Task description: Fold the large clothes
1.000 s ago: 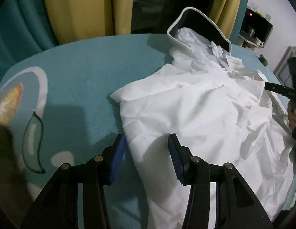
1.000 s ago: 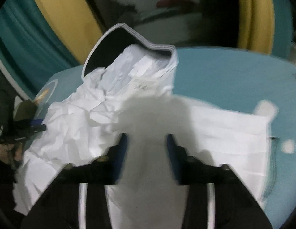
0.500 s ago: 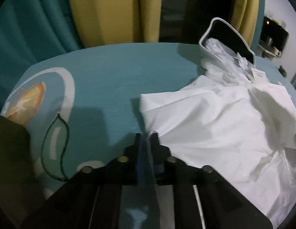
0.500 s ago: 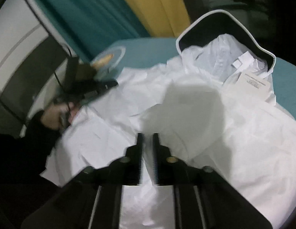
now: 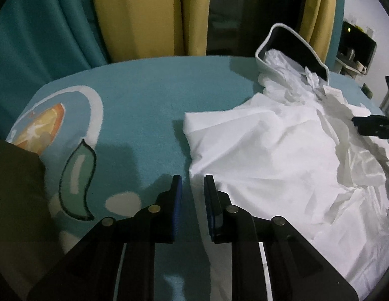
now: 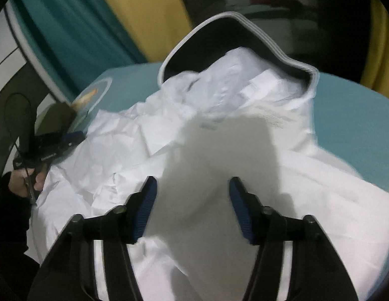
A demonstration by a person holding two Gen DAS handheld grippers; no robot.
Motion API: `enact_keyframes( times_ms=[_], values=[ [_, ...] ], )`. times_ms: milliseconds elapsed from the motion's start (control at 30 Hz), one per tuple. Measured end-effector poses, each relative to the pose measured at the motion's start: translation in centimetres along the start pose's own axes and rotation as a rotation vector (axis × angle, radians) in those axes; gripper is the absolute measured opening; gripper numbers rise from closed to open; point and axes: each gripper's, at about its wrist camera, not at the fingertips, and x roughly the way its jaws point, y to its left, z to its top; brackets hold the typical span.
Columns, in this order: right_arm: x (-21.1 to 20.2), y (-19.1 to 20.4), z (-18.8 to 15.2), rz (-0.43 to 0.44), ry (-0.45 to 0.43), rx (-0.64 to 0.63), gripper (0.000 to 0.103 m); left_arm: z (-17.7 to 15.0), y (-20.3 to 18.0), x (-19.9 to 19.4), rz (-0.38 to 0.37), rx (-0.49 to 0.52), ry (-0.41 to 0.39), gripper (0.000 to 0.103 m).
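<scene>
A large crumpled white garment (image 5: 269, 163) lies spread on the teal table cover (image 5: 144, 100), its top spilling out of a grey-rimmed dark basket (image 5: 259, 55). My left gripper (image 5: 192, 179) hovers at the garment's left edge, jaws a narrow gap apart with only teal cover between them. My right gripper (image 6: 193, 180) stands open over the middle of the garment (image 6: 320, 200), casting a shadow on it and pinching no cloth. A paper label (image 6: 272, 120) shows near the basket (image 6: 169, 60). Each wrist view shows the other gripper: the right gripper (image 5: 370, 124) and the left gripper (image 6: 68, 138).
Yellow curtains (image 5: 144, 12) and teal curtains (image 5: 43, 37) hang behind the table. The cover has an orange and green print (image 5: 43, 125) at its left. A dark object (image 5: 13, 175) sits at the table's near left. A hand (image 6: 26, 180) holds the left gripper.
My left jaws closed on the garment's edge, then parted slightly, and the cloth is no longer between them. My right jaws went from nearly shut to wide apart as that gripper swung sideways.
</scene>
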Motion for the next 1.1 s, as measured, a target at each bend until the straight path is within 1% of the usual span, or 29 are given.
enact_keyframes(
  times_ms=[33,67,133,233,300,367,433,500,633,700,767,833,900,1000,1067,1100],
  values=[
    [0.6,0.6,-0.1,0.004,0.018,-0.021,0.006,0.0,-0.1,0.2,0.006,0.003,0.006,0.019],
    [0.7,1.2,-0.3,-0.016,0.021,-0.043,0.001,0.0,-0.2,0.2,0.013,0.009,-0.003,0.019],
    [-0.4,1.8,-0.6,-0.049,-0.011,-0.070,0.001,0.1,-0.4,0.3,0.022,0.014,0.000,0.019],
    [-4.1,0.9,-1.1,-0.146,-0.107,-0.044,0.001,0.3,-0.6,0.5,0.043,0.025,0.002,0.019],
    [-7.2,-0.5,-1.6,-0.234,-0.172,-0.014,0.001,0.4,-0.9,0.6,0.060,0.038,0.000,0.019],
    [-10.3,-2.1,-2.5,-0.343,-0.219,0.021,0.001,0.5,-1.3,0.8,0.082,0.055,-0.002,0.019],
    [-12.6,-3.9,-3.9,-0.407,-0.238,0.073,0.001,0.6,-1.6,0.9,0.100,0.069,-0.004,0.019],
    [-13.8,-5.3,-5.3,-0.448,-0.230,0.112,0.001,0.8,-1.8,1.0,0.111,0.078,-0.003,0.019],
    [-13.8,-7.5,-8.8,-0.500,-0.171,0.190,0.001,1.3,-2.1,1.2,0.132,0.095,0.008,0.019],
    [-13.8,-8.3,-10.1,-0.485,-0.149,0.233,0.001,1.5,-2.2,1.3,0.137,0.101,0.020,0.019],
    [-13.6,-8.3,-11.0,-0.469,-0.135,0.240,0.001,1.7,-2.2,1.2,0.134,0.101,0.036,0.020],
    [-13.5,-7.9,-11.4,-0.462,-0.135,0.230,0.001,2.0,-2.4,0.8,0.124,0.110,0.032,0.020],
    [-13.8,-7.5,-11.2,-0.463,-0.139,0.208,0.001,2.5,-2.7,0.3,0.124,0.125,0.012,0.020],
    [-14.0,-7.3,-10.0,-0.472,-0.141,0.164,0.001,3.5,-3.2,-0.4,0.092,0.123,-0.021,0.021],
    [-13.8,-7.2,-8.8,-0.474,-0.135,0.132,0.002,4.6,-3.7,-0.7,0.061,0.114,-0.043,0.031],
    [-13.3,-7.1,-7.6,-0.476,-0.125,0.106,0.002,5.0,-3.9,-0.8,0.046,0.106,-0.050,0.039]
  ],
)
